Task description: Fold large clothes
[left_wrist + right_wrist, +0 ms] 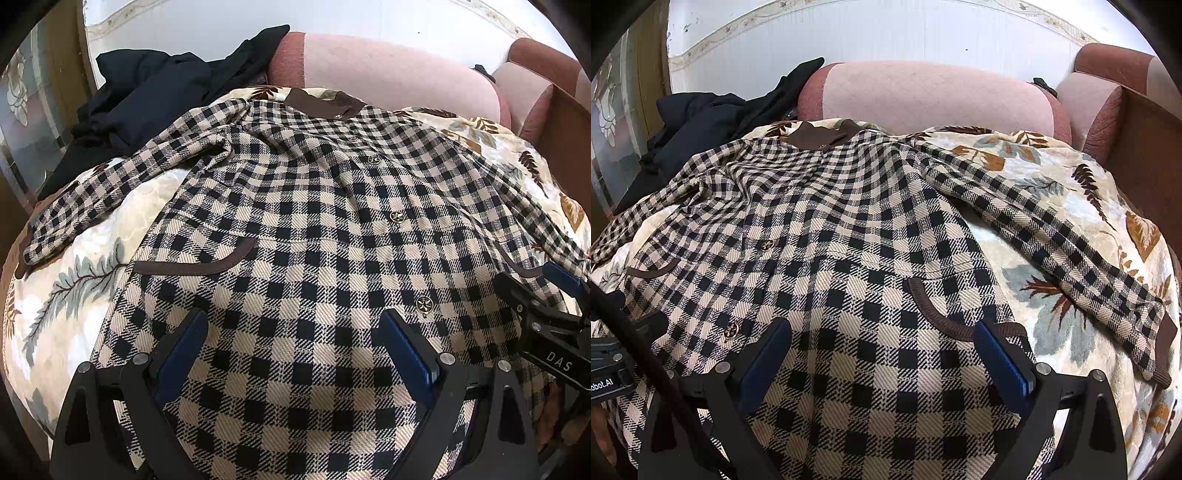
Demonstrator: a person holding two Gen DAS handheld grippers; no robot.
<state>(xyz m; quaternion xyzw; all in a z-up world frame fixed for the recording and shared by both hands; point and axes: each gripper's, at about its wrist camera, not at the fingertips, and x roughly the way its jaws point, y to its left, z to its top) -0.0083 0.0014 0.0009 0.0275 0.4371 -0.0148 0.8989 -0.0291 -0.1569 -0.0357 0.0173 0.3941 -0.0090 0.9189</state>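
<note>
Checked jacket (314, 221) lies flat on the leaf-print cover (74, 295), both left gripper (295, 350) and right gripper (882, 354) hovering near its hem, jaws wide apart, empty.

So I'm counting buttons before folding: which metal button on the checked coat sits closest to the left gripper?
The lowest button, just above the left gripper and near its right finger. The other buttons run up the checked coat toward the brown collar.

Coat (314, 229) on bedspread (74, 295), cushion (388, 70) behind, clothes (147, 88) behind-left
</note>
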